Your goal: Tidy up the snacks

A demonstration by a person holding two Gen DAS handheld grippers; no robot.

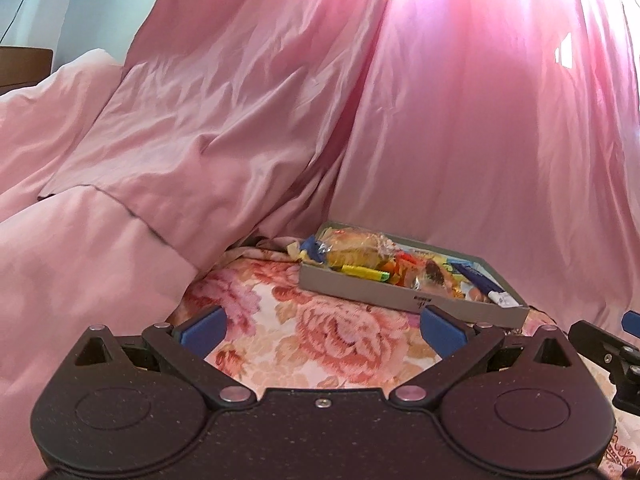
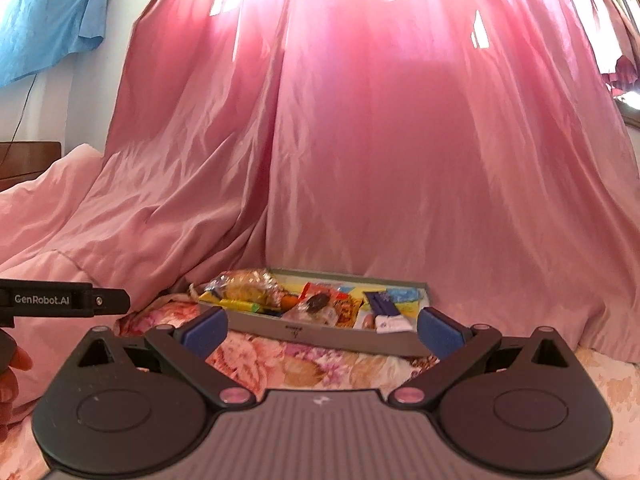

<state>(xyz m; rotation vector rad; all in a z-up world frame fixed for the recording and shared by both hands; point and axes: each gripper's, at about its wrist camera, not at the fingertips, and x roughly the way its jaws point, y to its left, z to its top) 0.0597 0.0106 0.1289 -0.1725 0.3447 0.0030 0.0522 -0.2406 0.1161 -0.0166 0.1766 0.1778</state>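
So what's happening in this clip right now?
A person holds two handheld grippers over a floral bedspread, facing a shallow grey box packed with wrapped snacks. The left gripper and the right gripper are both open and hold nothing; neither touches the box. A clear bag of biscuits lies at the box's left end. Pink curtains hang behind. No snacks are visible loose on the bedspread.

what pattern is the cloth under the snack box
Pink and peach floral cloth under the shallow grey snack box; clearest in left wrist view.
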